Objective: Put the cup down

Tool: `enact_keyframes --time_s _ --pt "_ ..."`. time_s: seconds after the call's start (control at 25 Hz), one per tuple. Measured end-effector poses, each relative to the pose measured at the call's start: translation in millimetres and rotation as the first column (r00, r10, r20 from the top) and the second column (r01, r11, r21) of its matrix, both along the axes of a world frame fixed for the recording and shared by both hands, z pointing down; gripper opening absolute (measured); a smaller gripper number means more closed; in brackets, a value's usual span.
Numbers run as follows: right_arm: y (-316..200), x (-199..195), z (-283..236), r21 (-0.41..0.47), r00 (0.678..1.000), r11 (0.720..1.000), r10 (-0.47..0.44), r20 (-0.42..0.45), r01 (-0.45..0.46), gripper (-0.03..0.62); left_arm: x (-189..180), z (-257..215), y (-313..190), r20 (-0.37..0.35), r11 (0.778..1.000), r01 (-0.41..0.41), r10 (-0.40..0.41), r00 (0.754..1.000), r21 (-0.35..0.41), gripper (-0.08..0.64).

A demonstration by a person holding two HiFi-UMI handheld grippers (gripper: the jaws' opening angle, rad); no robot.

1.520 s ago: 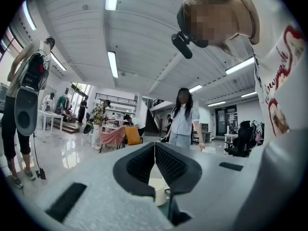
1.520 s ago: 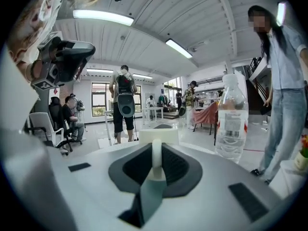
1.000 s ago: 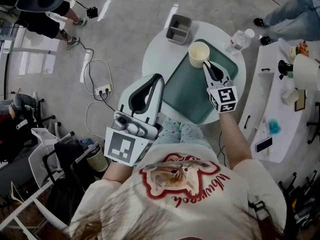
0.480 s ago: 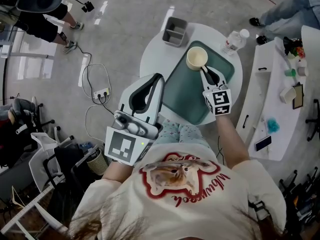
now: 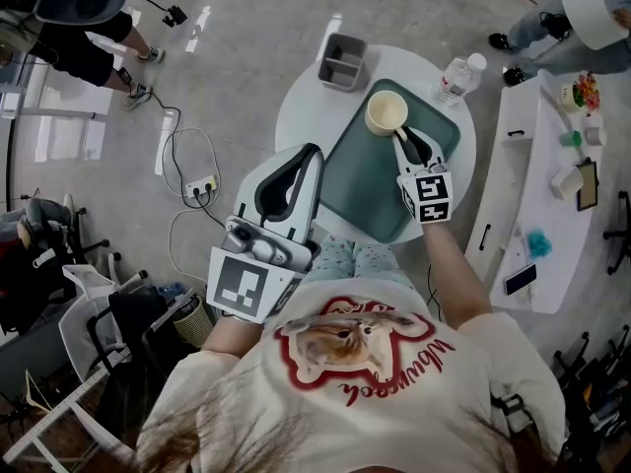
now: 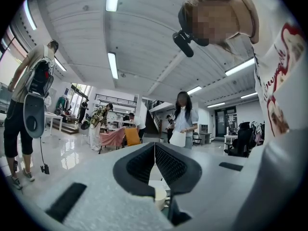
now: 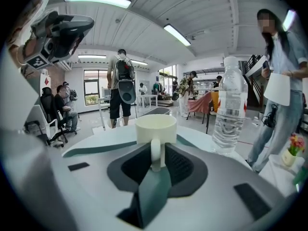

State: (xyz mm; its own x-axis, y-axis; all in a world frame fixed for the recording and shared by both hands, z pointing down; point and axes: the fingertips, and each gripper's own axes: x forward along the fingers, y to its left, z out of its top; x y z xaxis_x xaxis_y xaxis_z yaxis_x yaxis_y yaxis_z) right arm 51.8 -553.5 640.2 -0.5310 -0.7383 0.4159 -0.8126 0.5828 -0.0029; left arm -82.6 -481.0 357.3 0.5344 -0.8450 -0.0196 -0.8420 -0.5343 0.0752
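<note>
A cream cup [image 5: 385, 112] stands upright at the far end of the green tray [image 5: 365, 185] on the round white table [image 5: 306, 106]. My right gripper [image 5: 397, 131] reaches it from the near side, its jaws closed around the cup's handle. In the right gripper view the cup [image 7: 155, 127] fills the middle, with the handle pinched between the jaw tips of the right gripper [image 7: 155, 163] over the tray [image 7: 96, 146]. My left gripper [image 5: 314, 152] is held up near my body, left of the tray, shut and empty. In its own view the left gripper [image 6: 155, 147] has its jaws meeting in a line.
A water bottle [image 5: 456, 79] stands on the table right of the tray, and shows again as the bottle [image 7: 230, 112] close to the cup. A grey bin [image 5: 344, 60] sits at the table's far left edge. A long white table [image 5: 532, 195] with small items stands to the right. People stand around.
The right gripper and cup have shifted slightly farther away and lower over the tray. The left gripper has stayed put.
</note>
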Motion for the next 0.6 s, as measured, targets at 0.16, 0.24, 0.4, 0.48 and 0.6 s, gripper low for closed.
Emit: enact_keyframes --time_s 0.16,0.24,0.4,0.48,0.6 --pt "2.8 2.7 -9.6 0.020 1.000 1.000 -0.010 0.022 0.010 0.063 1.4 0.1 0.7 0.012 1.000 -0.008 0.008 1.000 -0.007 0.017" --pt "4.4 5.5 -16.3 0.027 0.999 1.000 -0.017 0.032 0.016 0.064 3.6 -3.1 -0.3 0.003 1.000 -0.018 0.018 1.000 0.005 0.017" --pt "5.6 13.3 -45.4 0.059 0.998 0.998 -0.002 0.069 -0.003 0.071 7.9 -2.6 -2.5 0.008 0.999 -0.034 0.034 0.999 0.007 0.017" --pt "3.9 17.3 -71.0 0.092 0.994 0.995 0.023 0.109 -0.033 0.071 11.2 -2.2 -4.6 0.012 0.999 -0.044 0.044 0.999 0.008 0.017" --pt "2.8 19.0 -117.6 0.158 0.983 0.986 0.031 0.178 -0.059 0.071 19.5 -6.6 -7.8 0.008 0.997 -0.067 0.067 0.998 0.022 0.017"
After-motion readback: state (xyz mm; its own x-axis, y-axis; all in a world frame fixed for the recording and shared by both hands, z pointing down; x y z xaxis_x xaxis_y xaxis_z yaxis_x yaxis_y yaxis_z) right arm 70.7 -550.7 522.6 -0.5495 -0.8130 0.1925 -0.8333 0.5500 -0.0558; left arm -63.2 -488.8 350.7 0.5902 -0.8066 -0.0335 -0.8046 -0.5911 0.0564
